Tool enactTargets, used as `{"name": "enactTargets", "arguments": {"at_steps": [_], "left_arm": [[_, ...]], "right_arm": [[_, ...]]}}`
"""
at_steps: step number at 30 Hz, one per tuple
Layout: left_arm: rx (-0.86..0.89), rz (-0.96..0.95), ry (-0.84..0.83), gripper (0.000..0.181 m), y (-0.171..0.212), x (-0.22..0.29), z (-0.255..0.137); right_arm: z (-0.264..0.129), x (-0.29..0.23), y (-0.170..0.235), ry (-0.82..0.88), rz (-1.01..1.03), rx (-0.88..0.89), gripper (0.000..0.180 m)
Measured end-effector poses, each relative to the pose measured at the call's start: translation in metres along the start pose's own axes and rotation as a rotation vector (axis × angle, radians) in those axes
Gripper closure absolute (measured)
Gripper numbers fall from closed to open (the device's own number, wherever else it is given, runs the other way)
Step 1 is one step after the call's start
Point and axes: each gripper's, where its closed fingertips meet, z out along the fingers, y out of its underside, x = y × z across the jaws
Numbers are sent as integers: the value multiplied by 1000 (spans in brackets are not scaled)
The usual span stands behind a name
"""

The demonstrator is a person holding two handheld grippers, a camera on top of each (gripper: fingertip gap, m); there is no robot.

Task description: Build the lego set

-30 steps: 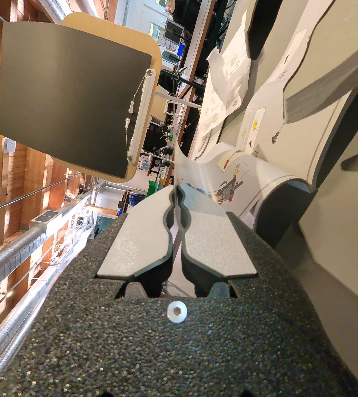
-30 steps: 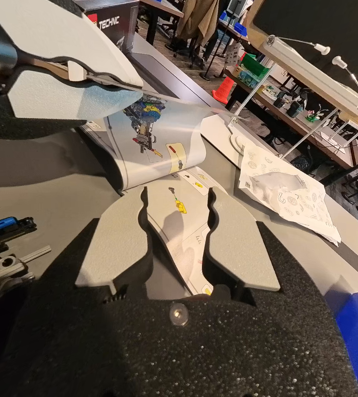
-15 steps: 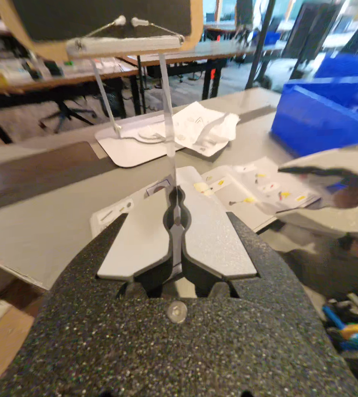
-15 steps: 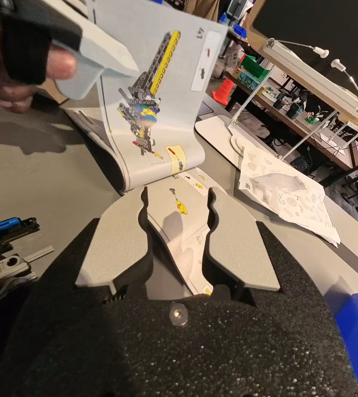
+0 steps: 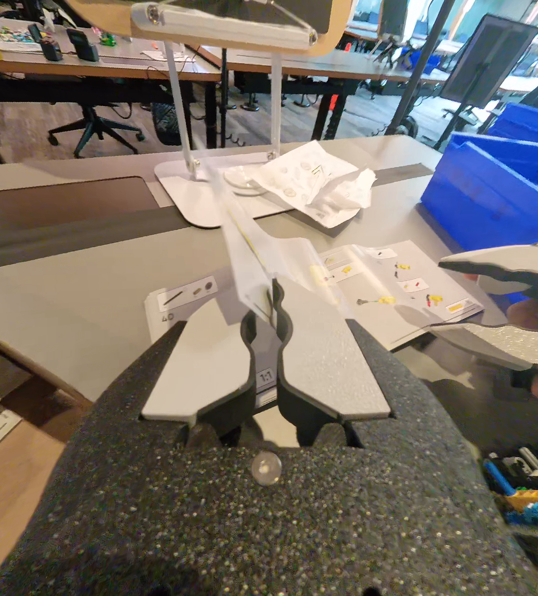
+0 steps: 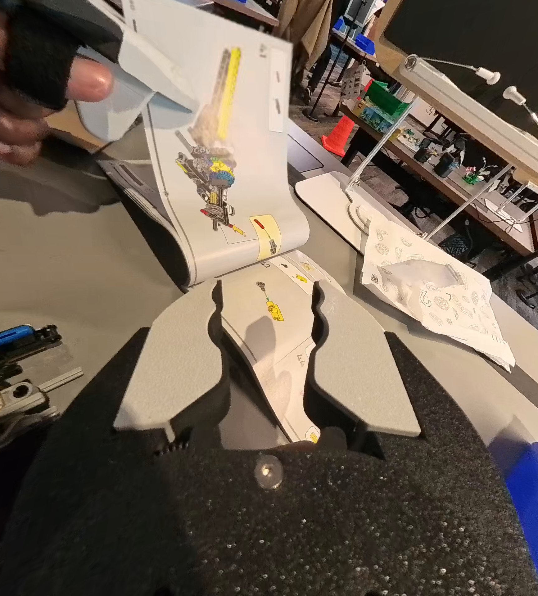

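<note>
A page of the lego booklet (image 6: 229, 180) stands up, pinched by the left gripper (image 5: 274, 290).

Since 1 second ago the left gripper swung round from sideways and lifted the page higher – the right gripper (image 6: 266, 290) stayed wide open over the flat pages. The grey table (image 5: 67, 290) holds a blue bin (image 5: 487, 200), a crumpled paper bag (image 6: 438, 296), then the half-built lego model (image 6: 6, 364).

I see left grey-fingered black foam gripper (image 5: 272, 292) raised above table, tips nearly together, thin sheet pinched at tips. Gloved hand (image 6: 19, 80) grips its body, bare fingertip showing. Right grey-fingered black foam gripper (image 6: 266, 287) low, level, pointing forward, jaws spread wide, nothing between them.
</note>
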Motion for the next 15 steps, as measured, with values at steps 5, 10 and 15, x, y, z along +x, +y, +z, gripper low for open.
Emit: {"name": "enactTargets", "arguments": {"at_steps": [5,10,15], "left_arm": [[-105,150,-101,153,7,-19,-11],[-321,406,-171,134,25,-46,-36],[-525,523,-51,133,55,-54,-64]], "right_arm": [[-1,0,-1,0,0,3,127],[0,-1,-1,-5,2,1,127],[1,-4,-3,-19,0,-7,127]]}}
